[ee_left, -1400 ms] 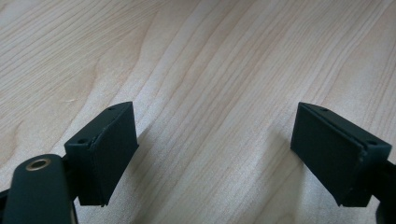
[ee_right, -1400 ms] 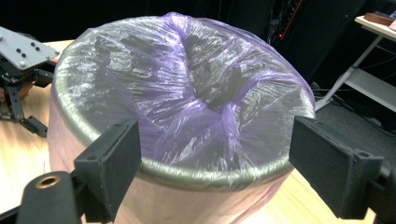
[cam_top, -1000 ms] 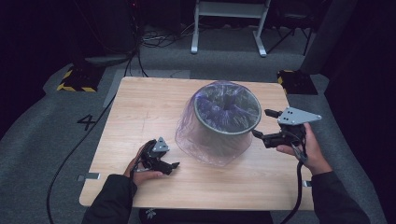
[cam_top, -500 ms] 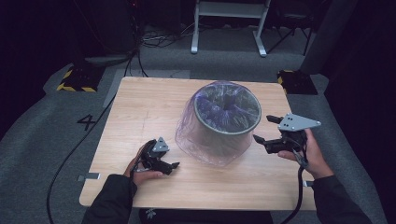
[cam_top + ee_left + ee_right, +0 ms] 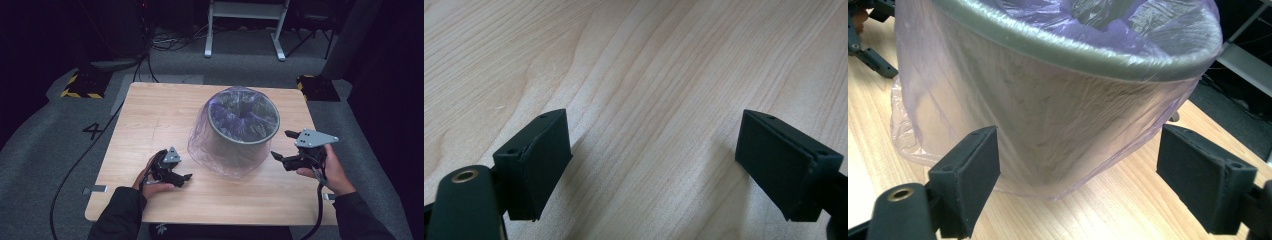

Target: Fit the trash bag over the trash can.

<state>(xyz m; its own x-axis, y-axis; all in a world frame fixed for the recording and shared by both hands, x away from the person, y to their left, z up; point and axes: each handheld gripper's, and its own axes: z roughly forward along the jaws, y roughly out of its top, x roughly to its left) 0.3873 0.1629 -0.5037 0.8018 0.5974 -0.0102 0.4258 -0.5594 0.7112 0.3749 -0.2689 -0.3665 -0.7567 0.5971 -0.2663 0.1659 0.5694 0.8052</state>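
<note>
Since the earlier high-view frames the right gripper [image 5: 281, 146] has drawn back a little from the bin [image 5: 243, 129] and sunk toward the table [image 5: 150, 120]; the left gripper [image 5: 184, 177] has not stirred.

High view: the bin stands near the middle of the table, a thin purple bag [image 5: 220, 155] lining it, folded over its rim and hanging down its outside to pool on the wood at the near-left foot. The left gripper rests low on the table at the bin's near left, apart from the bag's skirt. The right gripper is at the bin's right, jaws spread and aimed at its wall, close but not touching.

Left gripper view: both jaws stand wide apart over bare wood, with nothing between them.

Right gripper view: the jaws are wide apart and empty. The bin's wall, under the draped bag, fills the space ahead of and above them, beyond the fingertips [image 5: 968, 170]; the rim [image 5: 1088, 55] sits higher. The other gripper's dark parts show at the bin's far side.

By my judgement the bagging looks done or nearly so, the bag being seated over the rim. Any next move would be smoothing or tugging the loose skirt, which calls for pinching film only, gently, without shoving the light bin.
</note>
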